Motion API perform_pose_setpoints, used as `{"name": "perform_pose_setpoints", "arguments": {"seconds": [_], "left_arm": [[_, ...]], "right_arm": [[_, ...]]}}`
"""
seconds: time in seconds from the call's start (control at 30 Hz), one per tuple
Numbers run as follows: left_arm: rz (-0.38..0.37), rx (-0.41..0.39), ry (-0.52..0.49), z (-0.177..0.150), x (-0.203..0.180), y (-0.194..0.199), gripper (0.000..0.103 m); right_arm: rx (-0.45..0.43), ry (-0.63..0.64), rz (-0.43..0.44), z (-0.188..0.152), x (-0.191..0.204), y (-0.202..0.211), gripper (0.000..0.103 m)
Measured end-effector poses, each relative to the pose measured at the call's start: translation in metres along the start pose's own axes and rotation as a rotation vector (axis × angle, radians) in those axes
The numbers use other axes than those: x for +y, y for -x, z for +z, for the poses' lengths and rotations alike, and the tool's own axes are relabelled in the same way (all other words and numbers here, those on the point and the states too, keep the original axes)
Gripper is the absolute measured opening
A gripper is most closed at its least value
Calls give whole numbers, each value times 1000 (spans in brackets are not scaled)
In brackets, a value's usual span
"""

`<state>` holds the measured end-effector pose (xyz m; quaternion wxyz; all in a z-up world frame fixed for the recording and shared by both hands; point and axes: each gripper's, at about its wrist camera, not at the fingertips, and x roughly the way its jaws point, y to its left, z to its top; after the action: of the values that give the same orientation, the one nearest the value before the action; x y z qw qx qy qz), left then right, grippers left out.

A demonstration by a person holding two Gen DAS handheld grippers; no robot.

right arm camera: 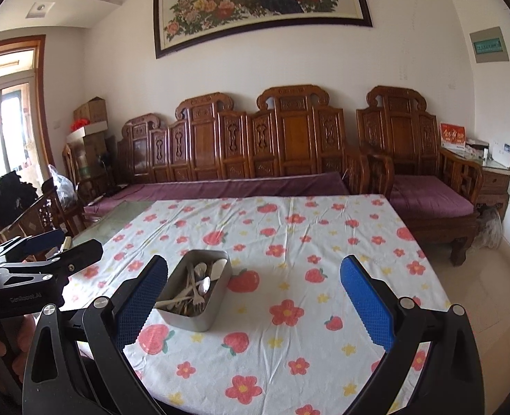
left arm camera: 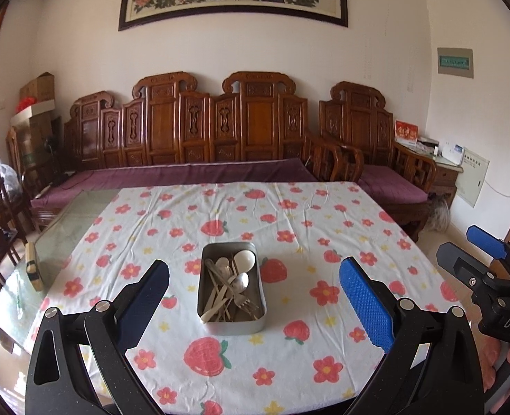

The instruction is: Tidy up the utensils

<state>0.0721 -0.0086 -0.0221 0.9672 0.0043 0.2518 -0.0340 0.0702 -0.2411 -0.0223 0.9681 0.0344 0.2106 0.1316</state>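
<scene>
Holding both claws wide apart and empty above the near edge of the table, I grip nothing: my left gripper (left arm camera: 254,297) has its blue pads spread, and so does my right gripper (right arm camera: 254,297). Straight ahead of the left one, between its fingers, sits the metal tin (left arm camera: 231,288); from the right claw it lies ahead and to the left. Spoons and forks (left arm camera: 229,285) lie jumbled and crossed inside it, none on the flowered cloth (left arm camera: 324,228). That fits utensils already gathered into the tin, or a heap awaiting sorting; I cannot tell which.
</scene>
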Motion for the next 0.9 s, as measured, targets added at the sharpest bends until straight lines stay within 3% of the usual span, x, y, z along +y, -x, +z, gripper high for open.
{"name": "perform_pose_setpoints", "arguments": {"seconds": [0.37,0.9], "left_arm": [[17,-103,4,14,-1,41,95],[19,-108,11,10,-2,46,95]], "right_arm": [[-68,6,-18,18,8,33,101],[-77,16,-21,20,11,37,101]]}}
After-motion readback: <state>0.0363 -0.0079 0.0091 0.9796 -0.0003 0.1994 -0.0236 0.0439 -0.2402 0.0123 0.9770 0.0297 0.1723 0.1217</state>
